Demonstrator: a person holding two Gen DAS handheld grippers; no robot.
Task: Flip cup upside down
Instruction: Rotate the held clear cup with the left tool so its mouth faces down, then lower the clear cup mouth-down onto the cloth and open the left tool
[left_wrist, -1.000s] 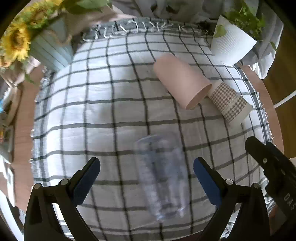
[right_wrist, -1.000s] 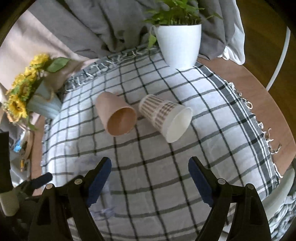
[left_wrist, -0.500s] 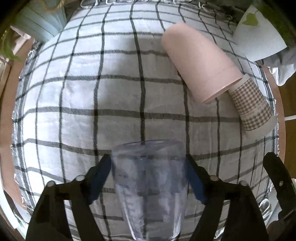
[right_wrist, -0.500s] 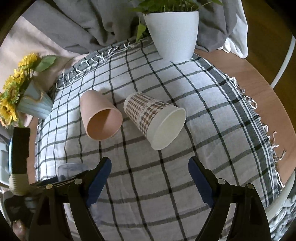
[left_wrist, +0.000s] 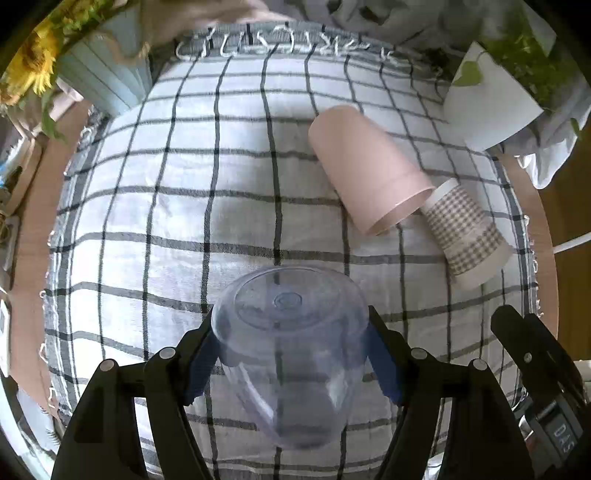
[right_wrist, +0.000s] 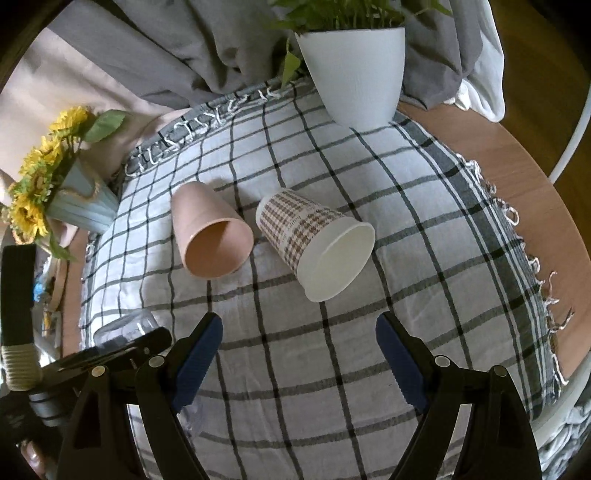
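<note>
1. I'm gripping a clear plastic cup w/ my left gripper; its blue pads are pressing on both sides of the cup.
2. The clear cup's flat base is pointing away from me, its mouth twd the camera, over the black-and-white checked tablecloth. Can't tell if it's touching the cloth.
3. I'm holding my right gripper w/ jaws spread wide, nothing btwn them, above the cloth.
4. A plain pink paper cup is lying on its side mid-cloth, mouth twd the right camera.
5. A brown-checked white paper cup is lying on its side just beside the pink one.
6. A white pot w/ a green plant is standing at the far edge.
7. A pale blue pot of sunflowers is sitting far left.
8. From the right view, the clear cup is showing at lower left, in the left gripper's fingers.
</note>
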